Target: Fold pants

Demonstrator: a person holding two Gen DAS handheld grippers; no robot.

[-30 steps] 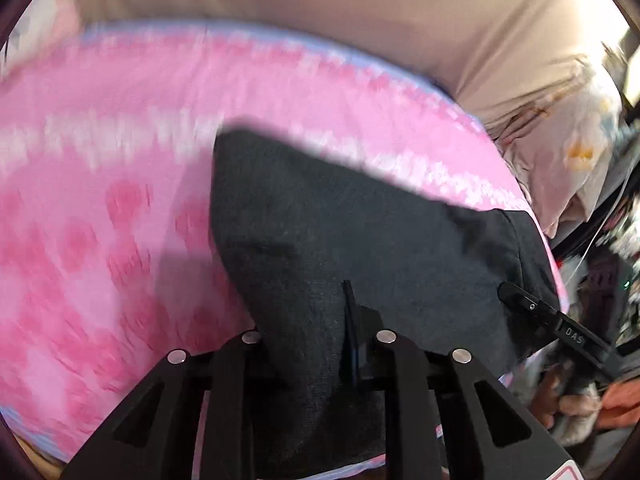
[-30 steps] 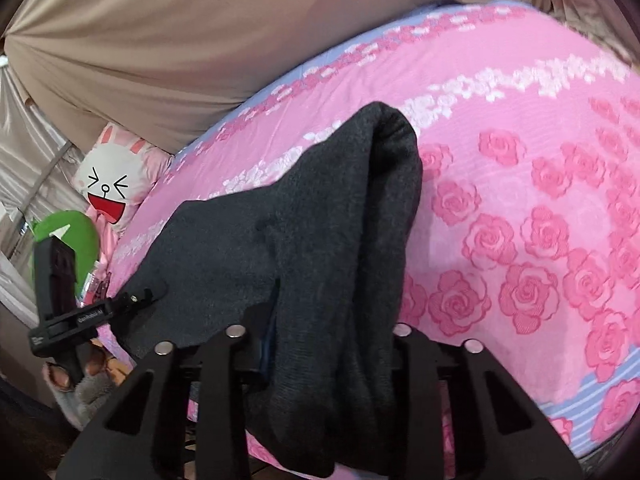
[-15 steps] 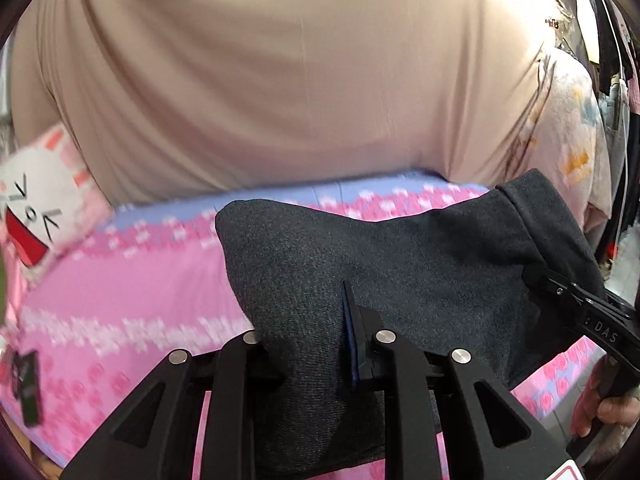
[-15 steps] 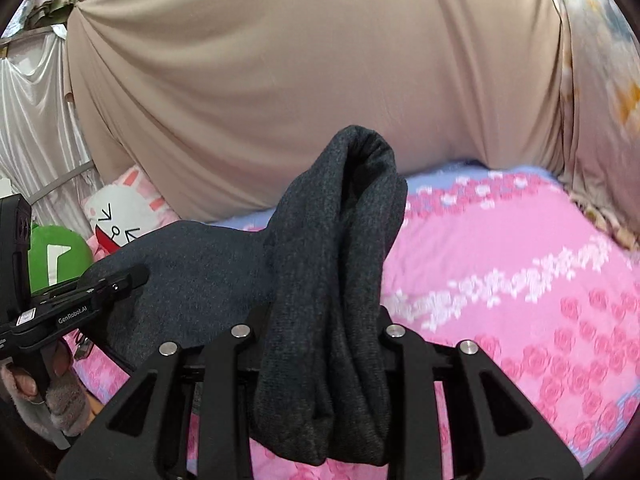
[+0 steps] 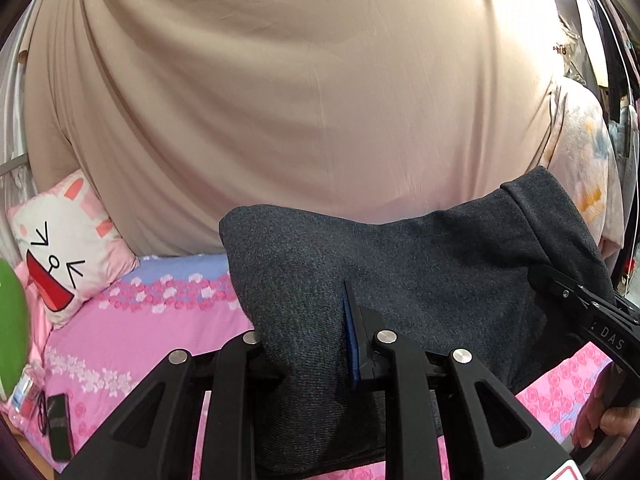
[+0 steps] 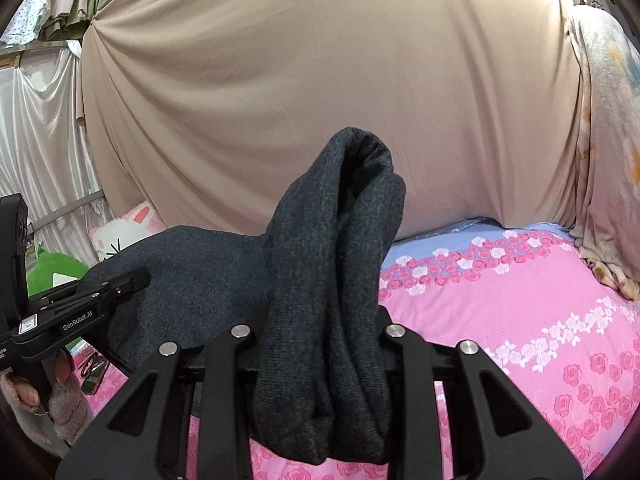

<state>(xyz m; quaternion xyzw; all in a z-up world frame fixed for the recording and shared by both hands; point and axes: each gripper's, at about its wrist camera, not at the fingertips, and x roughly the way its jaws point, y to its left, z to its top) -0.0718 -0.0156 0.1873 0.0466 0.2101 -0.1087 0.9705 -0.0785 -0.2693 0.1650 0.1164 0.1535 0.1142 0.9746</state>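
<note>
Dark grey pants (image 5: 420,280) are held up in the air above a bed (image 6: 520,320) covered with a pink rose-print sheet, in front of a beige draped cloth (image 5: 300,100). The left claw (image 5: 312,360) is closed on a thick bunch of the fabric, and the right claw (image 6: 320,344) is likewise clamped on a doubled, bulging bundle that rises between its fingers. The cloth is stretched between the two claws, with what looks like a hemmed band visible near the right claw in the left wrist view. As far as can be judged, the folding is only partly done: the pants appear to be doubled over once while lifted, nothing is laid flat on the bed yet, and the lowering, smoothing and any further fold are left. A rabbit-face pillow (image 5: 68,248) is propped at the head of the bed, with a dark phone-like object (image 5: 60,428) lying near the bed's edge. No container is seen in either view, so nothing can be said of contents
</note>
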